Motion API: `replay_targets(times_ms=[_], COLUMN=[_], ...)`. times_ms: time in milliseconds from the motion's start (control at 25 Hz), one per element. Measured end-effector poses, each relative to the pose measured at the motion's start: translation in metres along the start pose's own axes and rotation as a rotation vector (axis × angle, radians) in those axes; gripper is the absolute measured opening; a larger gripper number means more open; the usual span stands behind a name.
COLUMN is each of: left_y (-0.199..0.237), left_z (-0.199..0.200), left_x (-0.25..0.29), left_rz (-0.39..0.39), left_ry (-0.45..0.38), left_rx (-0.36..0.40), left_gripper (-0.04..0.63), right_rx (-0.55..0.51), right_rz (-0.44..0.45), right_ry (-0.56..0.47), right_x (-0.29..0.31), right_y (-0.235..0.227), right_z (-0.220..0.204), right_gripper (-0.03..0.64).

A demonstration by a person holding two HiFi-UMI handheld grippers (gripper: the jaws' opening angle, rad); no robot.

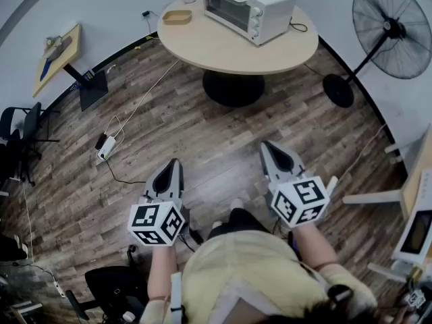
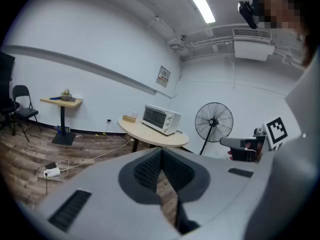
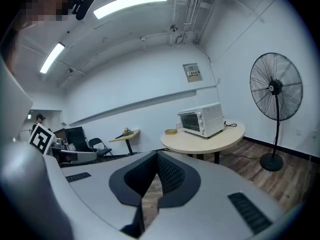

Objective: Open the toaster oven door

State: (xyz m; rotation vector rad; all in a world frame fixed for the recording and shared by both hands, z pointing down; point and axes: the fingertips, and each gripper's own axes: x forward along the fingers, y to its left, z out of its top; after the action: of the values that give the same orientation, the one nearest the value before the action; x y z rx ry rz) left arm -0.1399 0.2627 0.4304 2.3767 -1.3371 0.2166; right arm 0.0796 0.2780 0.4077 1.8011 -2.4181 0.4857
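Toaster oven (image 1: 248,7) sits at the far edge of the round worktop (image 1: 223,49), door shut. Its long axis runs far-left to near-right, and the door faces the worktop's left edge. Both claws are well short of it, over the floor (image 1: 202,133). Left claw (image 1: 173,164): pressed together, empty. Right claw (image 1: 271,147): likewise, judged the nearer.

no words or numbers can be read anywhere. a small wall sign (image 2: 163,76) with a red band hangs behind the round table (image 1: 223,49), beyond its far edge, and its print is too small to make out. the white toaster oven (image 1: 246,7) near the table's far edge shows no legible brand or dial marks.
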Motion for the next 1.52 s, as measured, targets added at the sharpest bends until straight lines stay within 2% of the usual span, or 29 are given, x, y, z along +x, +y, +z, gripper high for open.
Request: replay_targets(times_ms=[160,400,600,1040,1240,1520], left_y=[0.009,0.000,-0.001,-0.002,-0.010,-0.009], left_z=[0.000,0.010,0.018,0.033,0.034,0.036], left_x=[-0.005,-0.006,0.001,0.035,0.050,0.071], left_rz=[0.053,-0.008,0.010,0.066,0.059,0.076], left_ry=[-0.006,-0.076,-0.086,-0.117,-0.102,-0.070], left_rx=[0.096,0.043,0.067,0.057,0.055,0.066], left_gripper=[0.002,0.002,0.002,0.002,0.002,0.002], right_rx=[0.021,0.049,0.059,0.119,0.198,0.292], right_rz=[-0.016,0.000,0.011,0.085,0.121,0.129], right_ry=[0.016,0.022,0.020,0.019,0.008,0.026], right_x=[-0.001,-0.001,0.011,0.042,0.051,0.062], right_y=[0.005,0.008,0.004,-0.019,-0.030,-0.045], right_z=[-0.012,-0.019,-0.017,-0.008,-0.004,-0.010], right_gripper=[0.002,0.002,0.002,0.003,0.003,0.005])
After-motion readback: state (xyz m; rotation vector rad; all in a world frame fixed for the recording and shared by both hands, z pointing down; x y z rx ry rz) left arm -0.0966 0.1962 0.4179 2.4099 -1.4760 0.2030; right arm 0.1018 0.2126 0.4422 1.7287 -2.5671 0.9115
